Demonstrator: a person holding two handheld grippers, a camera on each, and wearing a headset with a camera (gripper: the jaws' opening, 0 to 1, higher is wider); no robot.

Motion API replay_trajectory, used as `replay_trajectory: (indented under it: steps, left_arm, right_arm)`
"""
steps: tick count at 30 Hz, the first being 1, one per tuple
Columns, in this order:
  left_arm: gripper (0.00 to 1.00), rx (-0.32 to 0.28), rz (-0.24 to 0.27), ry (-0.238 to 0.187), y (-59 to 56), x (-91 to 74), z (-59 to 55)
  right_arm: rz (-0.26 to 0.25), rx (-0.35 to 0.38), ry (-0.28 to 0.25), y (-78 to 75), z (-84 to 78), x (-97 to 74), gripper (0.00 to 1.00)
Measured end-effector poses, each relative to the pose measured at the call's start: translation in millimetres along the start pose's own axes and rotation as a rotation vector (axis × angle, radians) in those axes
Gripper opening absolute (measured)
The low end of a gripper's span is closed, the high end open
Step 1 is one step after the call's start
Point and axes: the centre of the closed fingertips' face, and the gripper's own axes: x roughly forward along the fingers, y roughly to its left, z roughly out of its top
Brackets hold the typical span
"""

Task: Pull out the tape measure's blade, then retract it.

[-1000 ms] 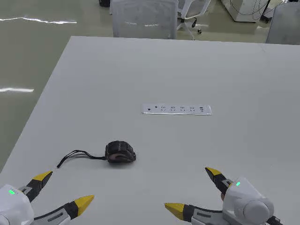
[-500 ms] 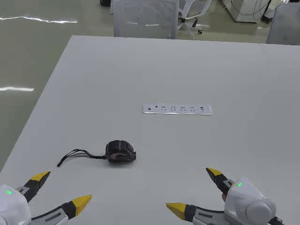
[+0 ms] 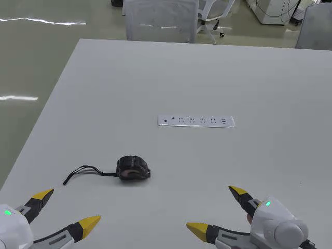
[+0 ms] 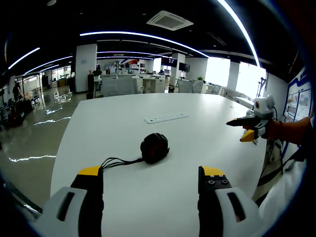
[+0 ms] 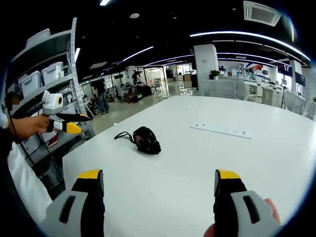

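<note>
Tape measure [image 3: 133, 168] lies on the white table [image 3: 207, 78], strap [image 3: 83, 171] trailing aside, left gripper [image 3: 69, 207] and right gripper [image 3: 215, 208] hovering nearside, both spread wide, likely poised to grab case and blade

Even, diffuse overhead light is washing the white table [image 3: 207, 78] in the head view, leaving it bright and nearly shadowless. The tape measure [image 3: 133, 168] is casting just a faint, soft shadow beneath itself. White streaks of glare are running across the glossy floor [image 3: 31, 57]. In the left gripper view, long light strips [image 4: 143, 35] are bowing across a dark ceiling [image 4: 98, 15] (fisheye bending, strongest toward the edges), and the windows [image 4: 247, 76] are blowing out to white. In the right gripper view the strips are curving likewise, and the tabletop is reflecting a pale sheen. The centre of each view is rendering sharply, while detail is smearing toward the edges.
</note>
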Motion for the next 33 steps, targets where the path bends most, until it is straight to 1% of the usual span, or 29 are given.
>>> replay_trajectory:
  steps: [3, 4, 6, 9, 12, 16, 20, 24, 28, 29, 31, 33]
  left_arm:
    - [0.77, -0.001, 0.001, -0.001, -0.6, -0.1, 0.8]
    - [0.77, 0.0, 0.001, -0.001, -0.7, 0.0, 1.0]
    - [0.77, -0.001, 0.001, -0.002, -0.8, 0.3, 1.4]
    - [0.78, -0.001, 0.002, -0.003, -0.6, 0.4, 1.7]
    - [0.78, -0.001, 0.003, -0.005, -0.5, 0.2, 2.4]
    - [0.78, -0.002, 0.004, -0.005, 0.3, 0.2, 2.8]
    - [0.78, -0.002, 0.005, -0.006, -0.7, 0.3, 4.9]
    - [0.78, -0.001, 0.005, -0.006, -1.8, 0.2, 6.6]
    - [0.78, -0.001, 0.007, -0.005, -1.0, 0.2, 6.8]
    - [0.78, -0.001, 0.007, -0.004, -0.7, 0.2, 6.8]
    - [0.78, -0.001, 0.009, -0.004, -0.4, 0.2, 6.9]
    - [0.79, -0.001, 0.009, -0.003, -0.3, 0.1, 7.1]
  right_arm:
    - [-0.006, -0.009, 0.001, -1.5, 0.6, -0.9, 0.94]
    - [0.005, 0.001, 0.001, -0.9, 0.4, -1.3, 0.93]
    - [-0.005, 0.003, -0.004, -3.0, 1.2, -1.8, 0.94]
    - [-0.002, 0.015, -0.007, -3.9, 1.8, -2.6, 0.94]
    - [0.003, 0.019, -0.013, -3.6, 2.7, -2.9, 0.95]
    - [0.003, 0.023, -0.02, -4.0, 4.5, -2.9, 1.0]
    - [0.004, 0.021, -0.031, -4.2, 7.7, -3.7, 1.0]
    - [0.012, 0.025, -0.024, -3.7, 7.1, -4.1, 1.0]
    - [0.015, 0.014, -0.028, -2.6, 8.5, -4.6, 1.0]
    - [0.009, 0.004, -0.026, -3.8, 8.1, -4.8, 1.0]
    - [0.011, 0.001, -0.026, -3.2, 8.2, -5.0, 0.99]
    - [0.018, 0.006, -0.04, -2.5, 10.5, -5.6, 0.97]
